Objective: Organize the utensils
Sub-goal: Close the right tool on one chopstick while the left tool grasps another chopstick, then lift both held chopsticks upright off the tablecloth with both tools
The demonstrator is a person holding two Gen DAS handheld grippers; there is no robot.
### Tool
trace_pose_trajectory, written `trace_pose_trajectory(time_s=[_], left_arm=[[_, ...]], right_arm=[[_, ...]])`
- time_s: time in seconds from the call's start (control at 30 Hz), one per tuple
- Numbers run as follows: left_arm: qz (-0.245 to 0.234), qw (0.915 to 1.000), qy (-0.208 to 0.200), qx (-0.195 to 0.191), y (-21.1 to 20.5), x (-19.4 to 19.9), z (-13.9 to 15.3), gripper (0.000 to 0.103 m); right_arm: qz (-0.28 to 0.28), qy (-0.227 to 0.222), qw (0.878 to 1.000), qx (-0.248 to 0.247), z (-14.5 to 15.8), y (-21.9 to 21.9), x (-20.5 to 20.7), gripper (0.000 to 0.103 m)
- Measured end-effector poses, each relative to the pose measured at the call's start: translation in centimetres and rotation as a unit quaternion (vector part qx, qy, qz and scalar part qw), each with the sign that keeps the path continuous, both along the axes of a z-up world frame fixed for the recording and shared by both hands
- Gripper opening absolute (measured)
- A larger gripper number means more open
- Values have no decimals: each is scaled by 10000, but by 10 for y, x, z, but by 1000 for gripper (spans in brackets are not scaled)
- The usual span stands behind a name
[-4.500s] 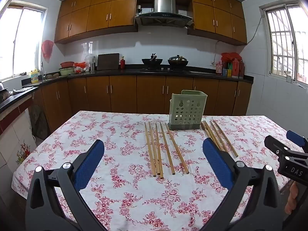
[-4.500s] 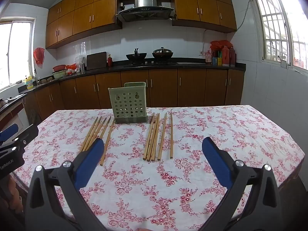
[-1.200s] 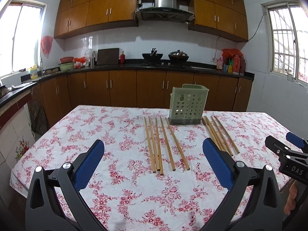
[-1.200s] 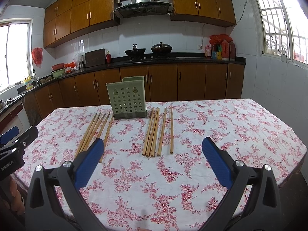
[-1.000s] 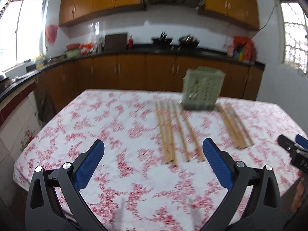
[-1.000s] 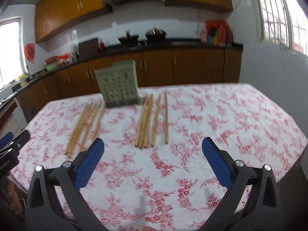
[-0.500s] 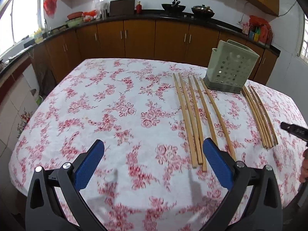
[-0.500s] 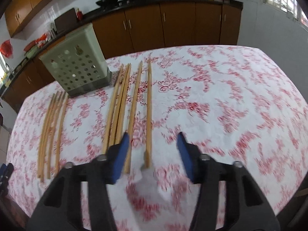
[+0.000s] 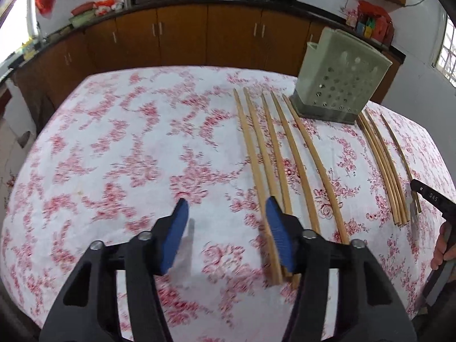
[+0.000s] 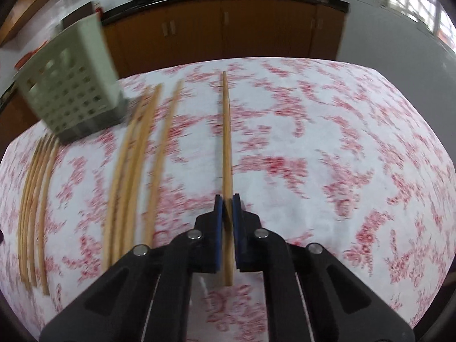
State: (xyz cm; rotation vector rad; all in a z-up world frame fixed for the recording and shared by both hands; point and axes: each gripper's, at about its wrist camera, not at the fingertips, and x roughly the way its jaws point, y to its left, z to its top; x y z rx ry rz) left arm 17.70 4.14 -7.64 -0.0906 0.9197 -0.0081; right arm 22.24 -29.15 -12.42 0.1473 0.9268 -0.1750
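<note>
Right wrist: chopstick (image 10: 226, 142) between right hand-held gripper (image 10: 227, 203) pads (clamped).

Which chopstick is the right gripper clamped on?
The right gripper is shut on the lone chopstick farthest right, lying apart from the other chopsticks beside the green holder.

Bright, even daylight comes from windows (image 9: 449, 57) at the far right and far left, throwing soft shadows just under the left gripper (image 9: 226, 213). Motion blur smears the floral tablecloth (image 10: 327, 156) ahead of the right gripper (image 10: 227, 199). Fisheye bending curves the edges, with dark corners.
</note>
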Motion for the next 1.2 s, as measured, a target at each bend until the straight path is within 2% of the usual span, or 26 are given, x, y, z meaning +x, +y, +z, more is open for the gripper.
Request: trace_pose_trajectory(time_s=[0.1,0.2,0.27,0.33,0.6,0.77,0.9,1.0,1.07,1.2], left_arm=[[-100,9998,103,-127,-3,11,-5,50],[-179,9997,157,-95,-9,17,-10,45],[-184,9995,235,-57,-11,20,-15,36],[-187,9993,306,-45,-11,22,-20,32],[-241,9992,315,-13,-17,25,-26,30],[-55,9994,292,166,-14,35,-27,8],[194,9991,251,270,3,48,-27,8],[417,9988,234,89,23,60,-26,8],[331,9992,215,9,28,64,-26,8],[104,9999,54,86,27,56,-28,8]], right_arm=[[90,-38,9997,-212,0,3,-3,8],[113,-83,9994,-330,-1,6,-4,8],[120,-89,9994,-314,0,7,-4,8],[128,-92,9995,-286,-1,7,-3,8],[135,-95,9996,-231,-2,4,-3,9],[243,-113,9991,-340,-2,9,1,11],[287,-155,9986,-407,-2,9,4,8],[115,-180,9990,-387,-3,-1,9,8],[82,-209,9989,-407,-3,-6,11,8],[123,-242,9982,-526,-5,-3,10,8]])
